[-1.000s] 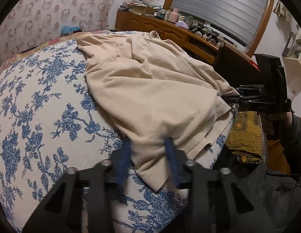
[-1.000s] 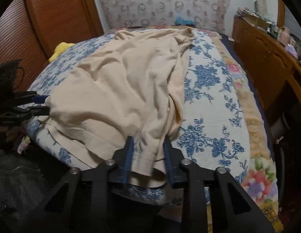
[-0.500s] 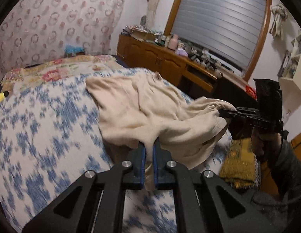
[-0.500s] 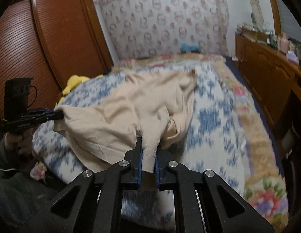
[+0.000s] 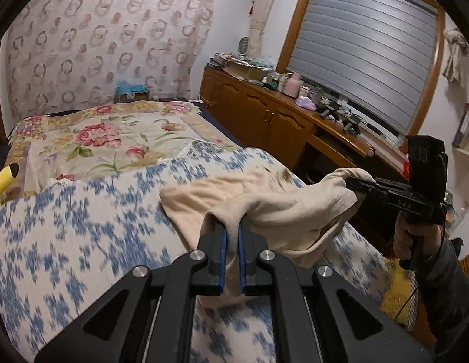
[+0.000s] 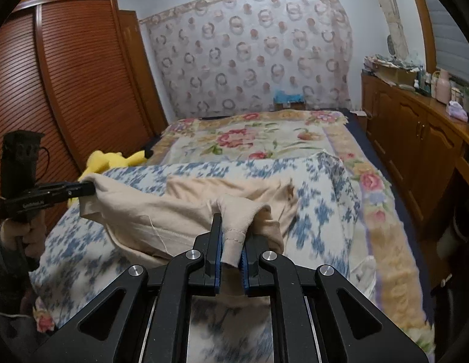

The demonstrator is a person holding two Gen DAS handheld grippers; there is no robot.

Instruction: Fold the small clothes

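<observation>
A beige shirt (image 5: 279, 208) hangs bunched between my two grippers above the blue-flowered bedspread (image 5: 67, 242). My left gripper (image 5: 231, 233) is shut on one corner of the hem, cloth pinched between its blue pads. In the left wrist view the right gripper (image 5: 352, 183) shows at the right, held by a hand, shut on the other corner. In the right wrist view my right gripper (image 6: 232, 236) clamps a hemmed edge of the beige shirt (image 6: 161, 211), and the left gripper (image 6: 89, 188) grips the far corner at the left. The shirt's far part still trails on the bed.
A wooden sideboard (image 5: 264, 115) crowded with small items runs along the bed's right side under a shuttered window. A slatted wooden wardrobe (image 6: 67, 90) stands to the left, with a yellow plush toy (image 6: 113, 160) beside it. A flowered blanket (image 6: 258, 139) covers the bed's far end.
Both grippers closed on the shirt's near hem, then rose and moved forward, lifting the front of the shirt off the bed and bunching it toward the far end.
</observation>
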